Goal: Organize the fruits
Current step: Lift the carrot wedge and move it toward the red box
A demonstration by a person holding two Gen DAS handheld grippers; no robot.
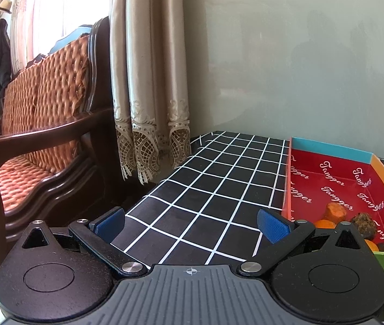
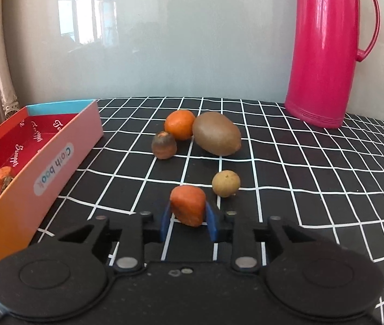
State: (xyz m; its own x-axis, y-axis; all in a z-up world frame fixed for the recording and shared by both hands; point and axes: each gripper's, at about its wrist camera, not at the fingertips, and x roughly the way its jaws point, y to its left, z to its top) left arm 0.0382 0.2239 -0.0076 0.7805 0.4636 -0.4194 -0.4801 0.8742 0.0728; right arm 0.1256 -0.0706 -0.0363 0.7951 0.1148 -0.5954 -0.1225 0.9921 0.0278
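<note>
Now | checked cloth (image 2: 286,162), grey wall (image 1: 286,54) | L tool (image 1: 192,224) wide | R tool (image 2: 188,218) pinching carrot chunk (image 2: 188,204)

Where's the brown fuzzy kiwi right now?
In the right wrist view, the brown fuzzy kiwi lies on the checkered tablecloth, touching the small orange tangerine on its left, with the tall pink jug farther right.

Two low wrist views (shared box (image 1: 332,187))

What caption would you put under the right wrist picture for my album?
Right gripper pinches an orange carrot chunk on the checked tablecloth, other fruits and a pink jug beyond.
</note>
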